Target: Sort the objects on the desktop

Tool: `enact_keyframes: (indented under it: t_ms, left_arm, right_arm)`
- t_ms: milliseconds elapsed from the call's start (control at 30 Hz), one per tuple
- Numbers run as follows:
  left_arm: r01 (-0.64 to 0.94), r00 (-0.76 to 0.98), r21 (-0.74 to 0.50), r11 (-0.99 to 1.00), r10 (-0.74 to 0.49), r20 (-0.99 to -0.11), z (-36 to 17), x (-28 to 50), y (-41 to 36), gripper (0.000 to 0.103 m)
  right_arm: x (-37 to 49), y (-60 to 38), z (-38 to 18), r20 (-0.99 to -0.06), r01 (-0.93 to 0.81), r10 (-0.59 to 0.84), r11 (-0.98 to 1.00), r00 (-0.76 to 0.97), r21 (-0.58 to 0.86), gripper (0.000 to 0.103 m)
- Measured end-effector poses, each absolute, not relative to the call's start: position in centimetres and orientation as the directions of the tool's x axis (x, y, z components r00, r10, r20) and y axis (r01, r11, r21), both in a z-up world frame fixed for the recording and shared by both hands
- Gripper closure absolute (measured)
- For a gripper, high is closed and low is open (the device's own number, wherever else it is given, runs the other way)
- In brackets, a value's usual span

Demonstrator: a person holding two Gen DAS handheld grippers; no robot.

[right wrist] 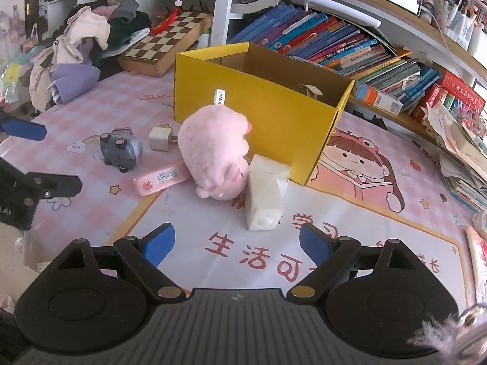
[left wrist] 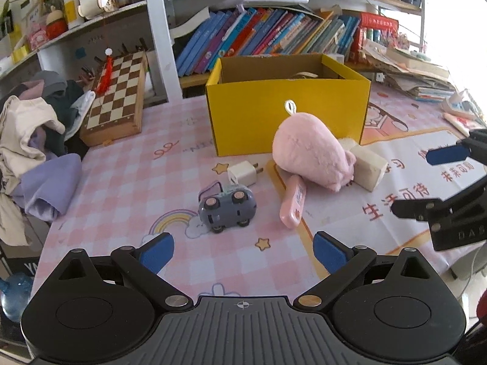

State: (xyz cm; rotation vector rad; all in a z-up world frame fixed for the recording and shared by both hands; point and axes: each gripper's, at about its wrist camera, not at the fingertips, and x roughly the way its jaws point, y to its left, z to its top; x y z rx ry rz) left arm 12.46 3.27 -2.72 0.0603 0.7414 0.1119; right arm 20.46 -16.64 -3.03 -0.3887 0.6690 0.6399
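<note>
Right wrist view alone shows the white block's (right wrist: 264, 196) end hole (both hand-held grippers gape empty).

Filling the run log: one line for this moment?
left claw open | right claw open | nothing held | plush, car outside yellow box

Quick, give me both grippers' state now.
Left gripper: open, holding nothing.
Right gripper: open, holding nothing.
</note>
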Motion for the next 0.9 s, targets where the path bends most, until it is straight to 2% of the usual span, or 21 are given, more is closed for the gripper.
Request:
enact_keyframes:
  t_ms: [267, 367, 900]
  left_arm:
    - [-0.085, 0.751, 0.101, 0.991, 0.13, -0.647, -4.6, 13.5, 3.3, 0.004]
    - [-0.096, 0.758, 0.099, 0.99, 0.137, -0.637, -4.9, 14.1, 3.6, 0.005]
    - [-0.203, 0.758, 0.048, 0.978, 0.188, -0.624, -6.2, 17.0, 5.6, 0.006]
  right_arm:
    - [21.5, -16.2, -4.7, -0.656, -0.642, 0.42, 0.755, 0.627, -0.13, 0.018]
    - [22.4, -16.3, -5.1, -0.659, -0.628, 0.412, 0.769, 0.629, -0.118, 0.024]
    - [25.5, -15.8, -6.7, -0.677, -0.615, 0.402, 0.783, 0.617, -0.096, 0.028]
